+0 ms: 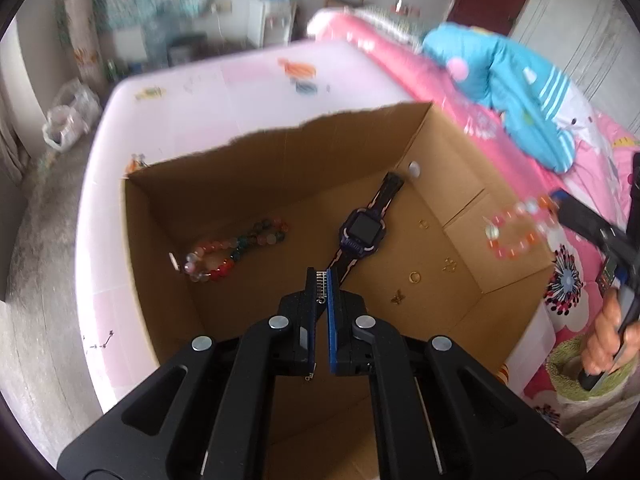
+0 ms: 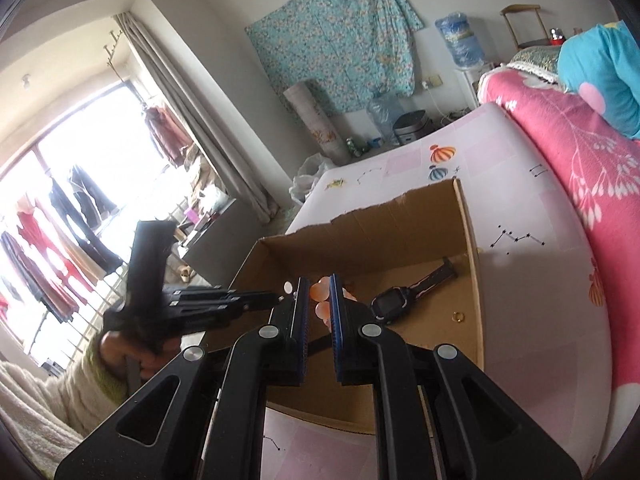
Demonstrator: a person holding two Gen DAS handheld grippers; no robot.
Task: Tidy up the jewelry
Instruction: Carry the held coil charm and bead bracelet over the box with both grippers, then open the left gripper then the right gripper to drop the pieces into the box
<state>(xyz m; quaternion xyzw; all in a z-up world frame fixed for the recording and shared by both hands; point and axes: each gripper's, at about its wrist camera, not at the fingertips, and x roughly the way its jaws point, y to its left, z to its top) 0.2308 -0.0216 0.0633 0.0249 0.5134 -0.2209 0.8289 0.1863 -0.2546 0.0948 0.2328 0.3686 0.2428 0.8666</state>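
An open cardboard box (image 1: 280,136) stands on a pale pink table. My left gripper (image 1: 321,276) hangs over the box, shut on a small silver toothed piece of jewelry (image 1: 320,288). In the box lie a dark purple smartwatch (image 1: 360,232), a multicolour bead bracelet (image 1: 236,252), a gold ring (image 1: 414,277) and other small gold pieces. My right gripper (image 2: 320,280) is shut on an orange and white bead bracelet (image 1: 520,232) that dangles over the box's right side; its peach beads (image 2: 320,310) show between the fingers.
The table (image 1: 240,80) has printed stickers on it. A bed with a pink flowered cover (image 1: 576,280) and a blue garment (image 1: 512,80) lies to the right. Grey floor (image 1: 40,240) and plastic bags are on the left. A hand in a green cuff (image 1: 608,340) holds the right gripper.
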